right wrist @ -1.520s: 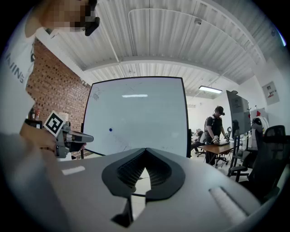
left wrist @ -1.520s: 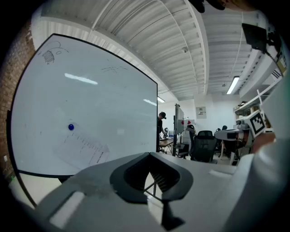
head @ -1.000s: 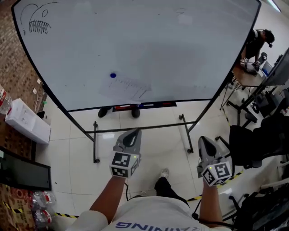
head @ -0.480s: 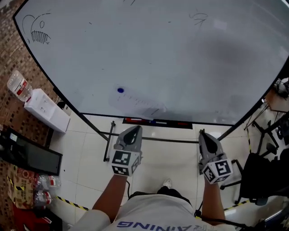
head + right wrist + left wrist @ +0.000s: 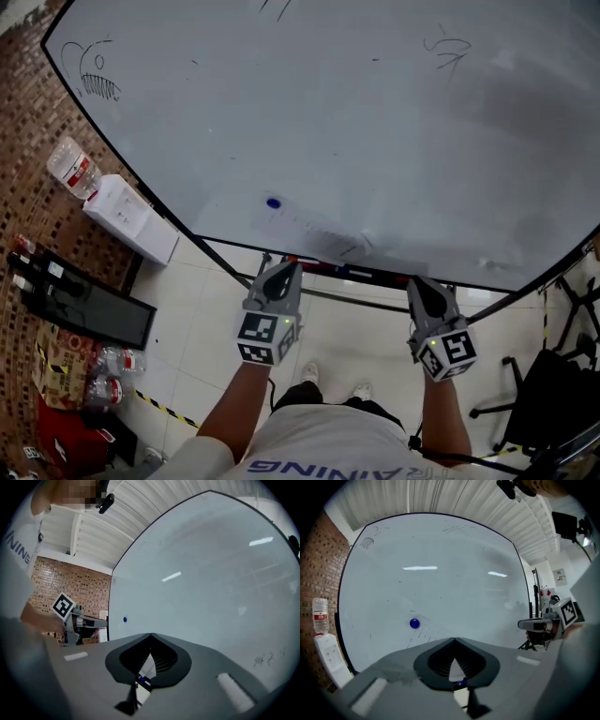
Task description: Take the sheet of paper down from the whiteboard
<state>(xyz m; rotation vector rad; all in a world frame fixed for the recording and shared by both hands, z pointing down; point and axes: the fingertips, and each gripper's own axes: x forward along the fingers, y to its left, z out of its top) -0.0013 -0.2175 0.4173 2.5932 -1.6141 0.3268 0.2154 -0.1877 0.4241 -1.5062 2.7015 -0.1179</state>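
Observation:
A sheet of paper (image 5: pixel 309 232) (image 5: pixel 427 634) hangs low on the whiteboard (image 5: pixel 328 122), pinned at its top left corner by a round blue magnet (image 5: pixel 274 202) (image 5: pixel 414 623) (image 5: pixel 124 619). My left gripper (image 5: pixel 281 273) is shut and empty, pointing at the board just below the sheet. My right gripper (image 5: pixel 419 287) is shut and empty too, further right, below the board's lower edge. The left gripper view faces the paper and magnet straight on. The right gripper view looks along the board at a slant, with the left gripper (image 5: pixel 75 620) at its left.
A marker tray (image 5: pixel 347 274) runs under the board on a black frame (image 5: pixel 234 272). A water dispenser (image 5: pixel 131 217) with a bottle stands by the brick wall at left, beside a dark monitor (image 5: pixel 84 305) and bottles on the floor. An office chair (image 5: pixel 548 394) is at right.
Both grippers have come closer to the whiteboard, and the view has shifted so the paper now sits just above the left gripper. Both jaws stayed shut.

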